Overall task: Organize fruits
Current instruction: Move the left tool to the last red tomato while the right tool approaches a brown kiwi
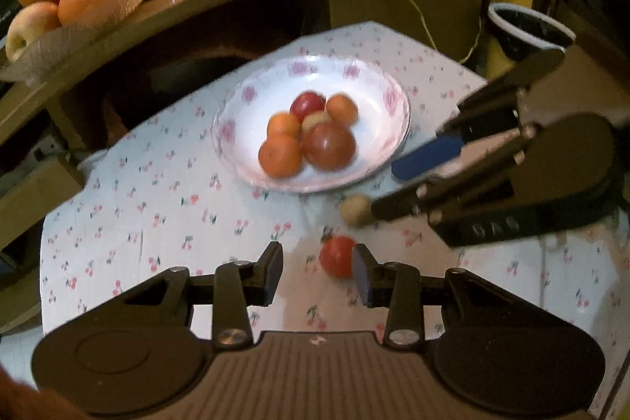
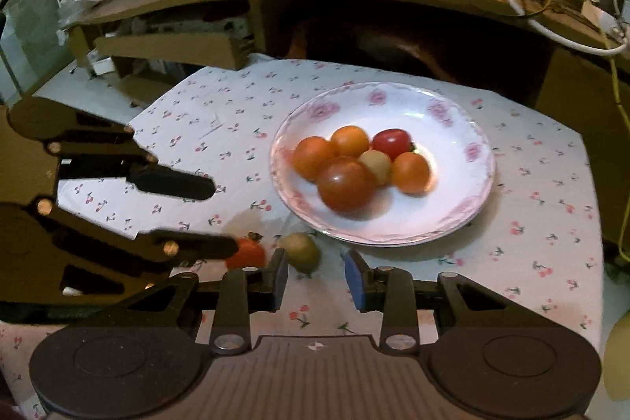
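Dim, warm light, a blown-out glare behind the shelf, motion blur throughout, strong fisheye bending at the edges.

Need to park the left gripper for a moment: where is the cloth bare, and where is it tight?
Bare: tablecloth left of the plate. Crowded: in front of the plate, where the red fruit, green fruit, left gripper and right gripper converge.
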`<state>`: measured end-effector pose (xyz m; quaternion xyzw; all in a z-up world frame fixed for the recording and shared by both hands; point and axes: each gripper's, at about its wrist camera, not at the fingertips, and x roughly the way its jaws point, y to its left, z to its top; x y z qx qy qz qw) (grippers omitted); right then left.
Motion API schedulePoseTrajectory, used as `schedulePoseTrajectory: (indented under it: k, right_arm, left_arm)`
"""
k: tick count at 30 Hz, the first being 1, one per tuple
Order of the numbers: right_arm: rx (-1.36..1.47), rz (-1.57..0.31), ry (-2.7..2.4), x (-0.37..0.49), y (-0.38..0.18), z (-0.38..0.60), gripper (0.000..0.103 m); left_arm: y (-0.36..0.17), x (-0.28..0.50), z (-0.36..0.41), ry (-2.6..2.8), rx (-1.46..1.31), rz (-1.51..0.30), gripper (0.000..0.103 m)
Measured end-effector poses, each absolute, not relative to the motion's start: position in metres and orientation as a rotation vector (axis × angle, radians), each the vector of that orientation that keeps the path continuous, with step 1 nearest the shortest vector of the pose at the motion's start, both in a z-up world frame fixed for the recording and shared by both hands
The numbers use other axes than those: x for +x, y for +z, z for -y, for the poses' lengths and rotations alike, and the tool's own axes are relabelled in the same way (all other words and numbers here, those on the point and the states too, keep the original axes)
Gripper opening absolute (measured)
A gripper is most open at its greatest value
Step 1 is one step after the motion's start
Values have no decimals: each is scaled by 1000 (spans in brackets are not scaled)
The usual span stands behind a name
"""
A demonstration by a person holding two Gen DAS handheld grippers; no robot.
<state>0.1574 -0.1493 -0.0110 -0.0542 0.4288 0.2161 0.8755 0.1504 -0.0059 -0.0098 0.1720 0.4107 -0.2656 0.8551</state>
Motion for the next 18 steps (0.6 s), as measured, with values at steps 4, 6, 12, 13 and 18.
schedulePoseTrajectory:
  k: [4, 6, 12, 13, 18]
  right_arm:
    - [-109, -915, 461, 165, -19, 142, 34]
    - [-103, -927, 467, 168, -23, 139, 34]
    - [-111, -949, 464, 174, -33, 133, 27]
    - [-113, -952, 462, 175, -33, 132, 25]
    - [-102, -966, 428, 173, -30, 143, 25]
  left_arm:
    - [-16, 150, -1, -560, 356, -882, 43]
    - [-18, 150, -3, -558, 353, -886, 43]
    - [-20, 151, -1, -563, 332, -875, 43]
    - [-20, 152, 1, -566, 327, -874, 43]
    - [-30, 157, 12, -579, 316, -878, 43]
